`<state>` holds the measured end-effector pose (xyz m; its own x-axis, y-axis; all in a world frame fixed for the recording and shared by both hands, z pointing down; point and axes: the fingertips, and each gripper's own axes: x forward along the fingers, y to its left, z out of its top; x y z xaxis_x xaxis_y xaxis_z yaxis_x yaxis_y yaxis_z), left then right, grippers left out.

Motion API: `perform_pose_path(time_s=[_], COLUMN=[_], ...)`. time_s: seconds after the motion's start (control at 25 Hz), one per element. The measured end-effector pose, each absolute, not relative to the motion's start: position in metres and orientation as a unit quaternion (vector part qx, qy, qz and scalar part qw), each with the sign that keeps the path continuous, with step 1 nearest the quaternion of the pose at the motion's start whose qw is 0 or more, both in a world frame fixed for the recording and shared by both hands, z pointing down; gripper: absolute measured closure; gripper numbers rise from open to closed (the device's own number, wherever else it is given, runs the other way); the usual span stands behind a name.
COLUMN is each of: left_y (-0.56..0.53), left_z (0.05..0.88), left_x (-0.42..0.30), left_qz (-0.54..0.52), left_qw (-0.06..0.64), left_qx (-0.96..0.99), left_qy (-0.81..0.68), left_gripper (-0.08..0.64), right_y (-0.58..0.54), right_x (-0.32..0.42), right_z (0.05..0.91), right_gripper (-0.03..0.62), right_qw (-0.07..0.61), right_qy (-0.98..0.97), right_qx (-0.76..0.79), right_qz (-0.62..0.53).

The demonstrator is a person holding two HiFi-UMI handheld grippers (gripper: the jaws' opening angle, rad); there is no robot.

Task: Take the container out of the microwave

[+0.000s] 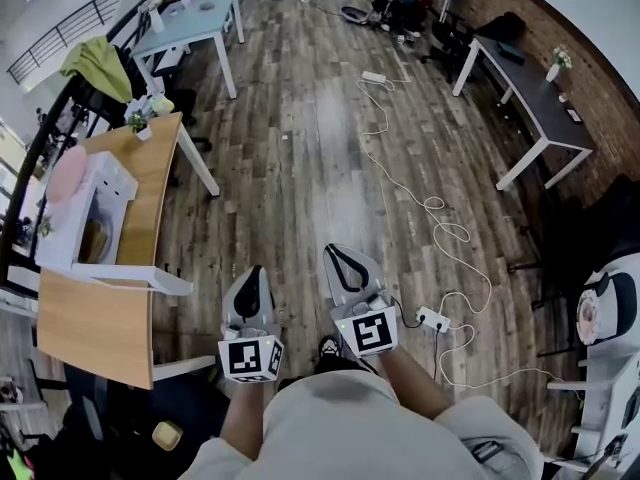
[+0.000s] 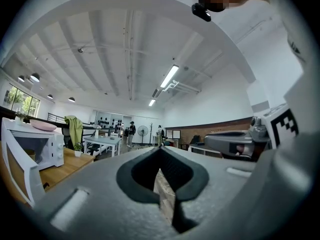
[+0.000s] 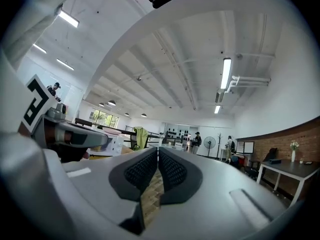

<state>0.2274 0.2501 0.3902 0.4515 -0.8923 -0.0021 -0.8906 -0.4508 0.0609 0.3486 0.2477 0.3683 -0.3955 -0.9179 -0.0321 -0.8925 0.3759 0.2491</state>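
We hold both grippers level over the plank floor (image 1: 300, 168), off to the right of the microwave (image 1: 108, 190) and well apart from it. The left gripper (image 1: 253, 274) is the nearer of the two to the microwave. In its own view its dark pads (image 2: 137, 174) meet at the tips with nothing between them, so its fingers are closed and empty. The right gripper (image 1: 346, 258) sits just past it, farther from the microwave. Its ribbed pads (image 3: 140, 171) likewise press together along a thin seam, closed on nothing. The microwave is white and stands on a wooden desk (image 1: 95, 328), with its door (image 1: 135, 278) swung wide open. The container (image 1: 95, 240) sits inside the microwave's open cavity, where we make it out only as a brownish round shape, and neither gripper touches it. A pink object (image 1: 68, 174) lies on top of the microwave. Just beyond the microwave, at the far end of the same desk, stands a small potted plant (image 1: 140, 123). Farther beyond the microwave is a light-blue table (image 1: 195, 20), and a green cloth (image 1: 100, 63) is draped back there as well. On the floor, far to the right of the microwave and past both grippers, a white cable (image 1: 430, 208) winds down to a power strip (image 1: 432, 318).
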Motion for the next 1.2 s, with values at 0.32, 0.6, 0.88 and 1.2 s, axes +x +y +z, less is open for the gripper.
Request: perform_pose_path(time_s=[0.32,0.6,0.88,1.2], left_y=[0.225,0.2,0.152,0.075], left_z=[0.397,0.401,0.407,0.403], left_x=[0.257,0.263,0.256,0.231], left_qz=[-0.007,-0.002,-0.009,-0.013], left_qw=[0.024,0.029,0.03,0.031], left_qx=[0.846,0.841,0.84,0.828], left_qy=[-0.533,-0.54,-0.542,-0.56], left_gripper=[0.557,0.557,0.557,0.557], right_y=[0.217,0.19,0.142,0.064], right_x=[0.376,0.379,0.371,0.341], right_z=[0.377,0.383,0.391,0.387], right_gripper=[0.549,0.549,0.551,0.551], right_qw=[0.052,0.053,0.069,0.076], right_qy=[-0.835,-0.843,-0.847,-0.859], right_qx=[0.537,0.524,0.516,0.493], right_qz=[-0.103,-0.104,-0.108,-0.116])
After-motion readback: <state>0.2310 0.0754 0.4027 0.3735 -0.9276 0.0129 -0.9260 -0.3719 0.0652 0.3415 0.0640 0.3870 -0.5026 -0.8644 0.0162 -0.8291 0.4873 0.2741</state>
